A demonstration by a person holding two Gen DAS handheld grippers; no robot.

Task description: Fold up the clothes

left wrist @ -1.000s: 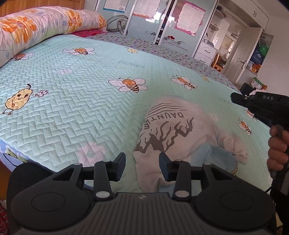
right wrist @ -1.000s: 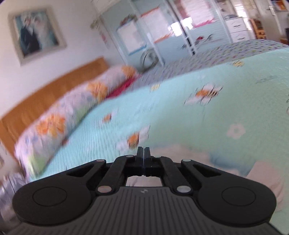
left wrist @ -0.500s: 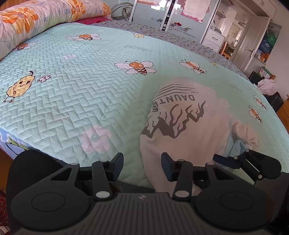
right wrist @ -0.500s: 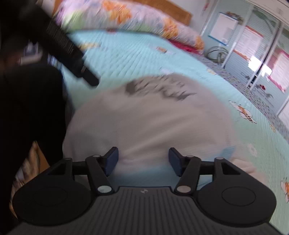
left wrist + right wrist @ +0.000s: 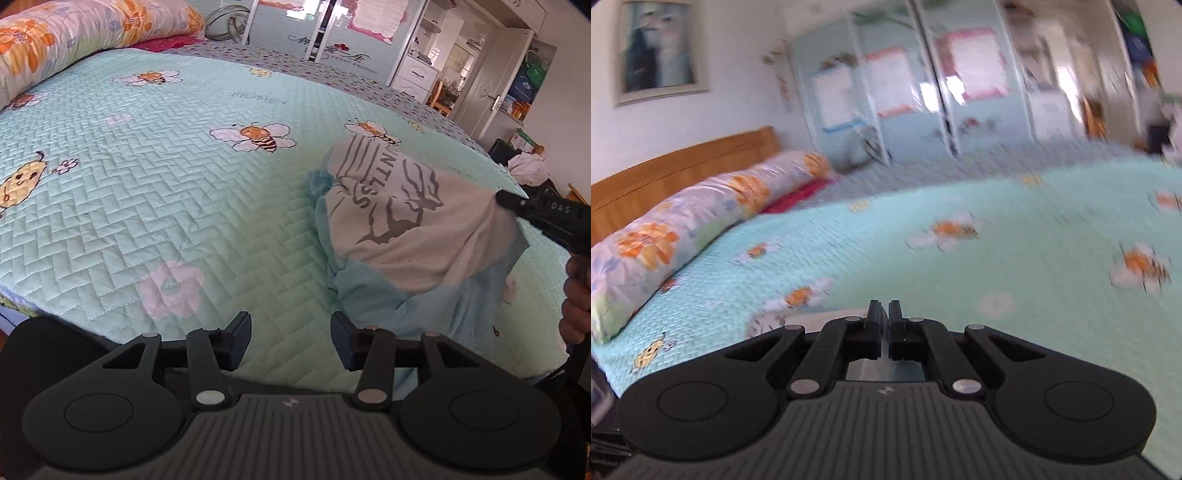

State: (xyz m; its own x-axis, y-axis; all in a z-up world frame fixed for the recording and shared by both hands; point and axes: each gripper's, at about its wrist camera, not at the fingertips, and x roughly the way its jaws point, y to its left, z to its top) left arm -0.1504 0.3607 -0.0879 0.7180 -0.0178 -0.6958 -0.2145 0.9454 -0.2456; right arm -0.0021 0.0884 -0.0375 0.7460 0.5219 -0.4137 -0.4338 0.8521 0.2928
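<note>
Your left gripper (image 5: 287, 339) hovers with its fingers spread apart and nothing between them, over the near edge of the bed (image 5: 155, 206), just to the near left of the T-shirt (image 5: 402, 229). The T-shirt (white outside with grey lettering and a tree print, pale blue inside) sits bunched on the quilt toward the bed's right edge, its right side lifted off the surface. Your right gripper (image 5: 885, 314) is pinched together on that lifted edge; in the left wrist view its black tip (image 5: 511, 199) meets the cloth there. The right wrist view is blurred, but a thin strip of fabric seems caught between the closed fingers. Your right hand (image 5: 576, 295) grips the handle, beyond the T-shirt's right side.
</note>
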